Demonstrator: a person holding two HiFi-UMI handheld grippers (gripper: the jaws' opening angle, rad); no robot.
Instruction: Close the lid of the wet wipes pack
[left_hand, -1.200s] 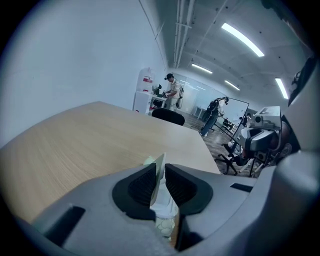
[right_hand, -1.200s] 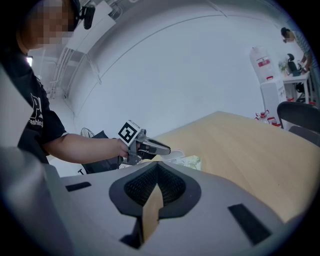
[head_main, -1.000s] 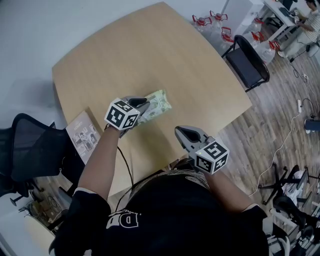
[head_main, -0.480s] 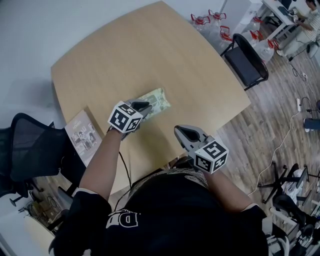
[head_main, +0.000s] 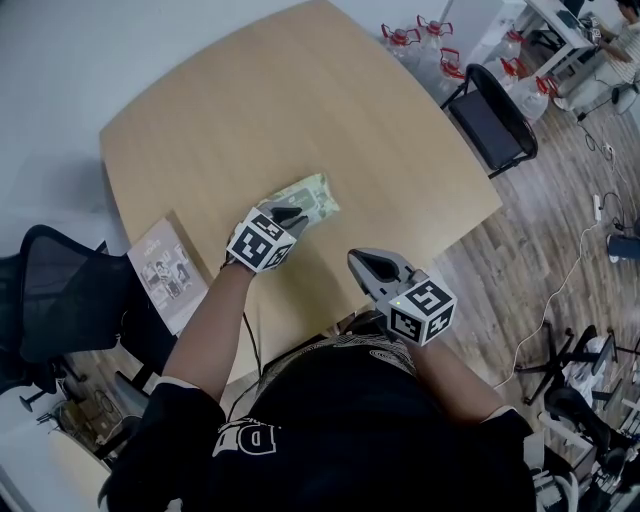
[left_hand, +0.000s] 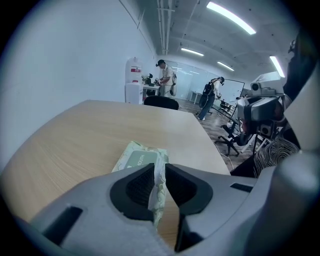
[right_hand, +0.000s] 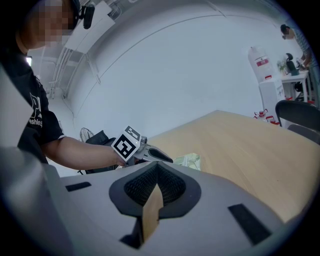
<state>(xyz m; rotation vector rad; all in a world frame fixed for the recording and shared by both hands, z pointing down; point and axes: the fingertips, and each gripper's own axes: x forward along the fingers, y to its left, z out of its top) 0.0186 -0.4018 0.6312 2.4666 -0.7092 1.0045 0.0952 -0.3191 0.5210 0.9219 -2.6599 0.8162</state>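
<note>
A pale green wet wipes pack (head_main: 308, 192) lies flat on the wooden table (head_main: 300, 100), with its grey-green lid label (left_hand: 136, 160) facing up. My left gripper (head_main: 295, 213) reaches down to the pack's near end. In the left gripper view its jaws (left_hand: 159, 167) stand narrowly apart, closed on a thin strip of the pack's near edge. My right gripper (head_main: 362, 262) hovers at the table's front edge, apart from the pack, its jaws (right_hand: 156, 167) shut and empty. The right gripper view shows the left gripper (right_hand: 159, 155) over the pack (right_hand: 191, 160).
A booklet (head_main: 165, 270) lies at the table's left front corner. A black mesh chair (head_main: 60, 300) stands to the left and another black chair (head_main: 495, 120) at the right. Water jugs (head_main: 430, 40) sit on the floor behind it. People stand far off in the room.
My left gripper has moved down and forward along the pack's near end. The pack stays on the table. The right gripper has not moved.
</note>
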